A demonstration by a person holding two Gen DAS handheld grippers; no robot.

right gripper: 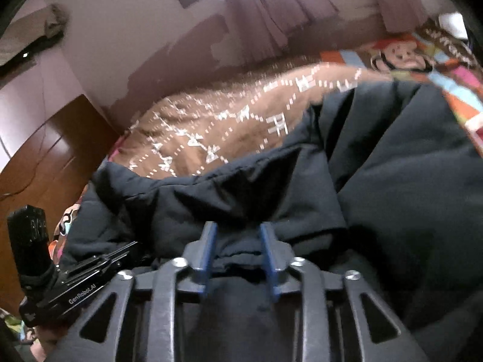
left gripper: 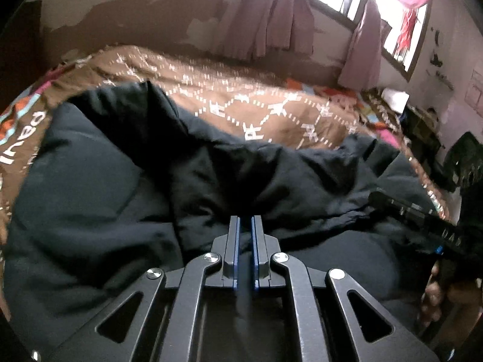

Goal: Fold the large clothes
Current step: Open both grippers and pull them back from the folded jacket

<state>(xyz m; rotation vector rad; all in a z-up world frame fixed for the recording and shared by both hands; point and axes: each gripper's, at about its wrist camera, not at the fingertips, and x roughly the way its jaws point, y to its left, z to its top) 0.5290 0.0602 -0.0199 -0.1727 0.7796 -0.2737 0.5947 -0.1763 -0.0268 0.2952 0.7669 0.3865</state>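
A big dark jacket [left gripper: 211,175] lies bunched across the middle of the brown bed [left gripper: 241,102]. The left claw [left gripper: 245,226] is clenched at the lower middle, on the jacket's edge. The right claw [right gripper: 238,235] is released, with jacket cloth between its fingers.

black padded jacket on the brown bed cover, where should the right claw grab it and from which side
Take the black padded jacket by its raised folded edge, just ahead of the right claw. Come from the near side, angled downward: that ridge stands up off the brown patterned bed cover, thin enough to fit between the fingers.
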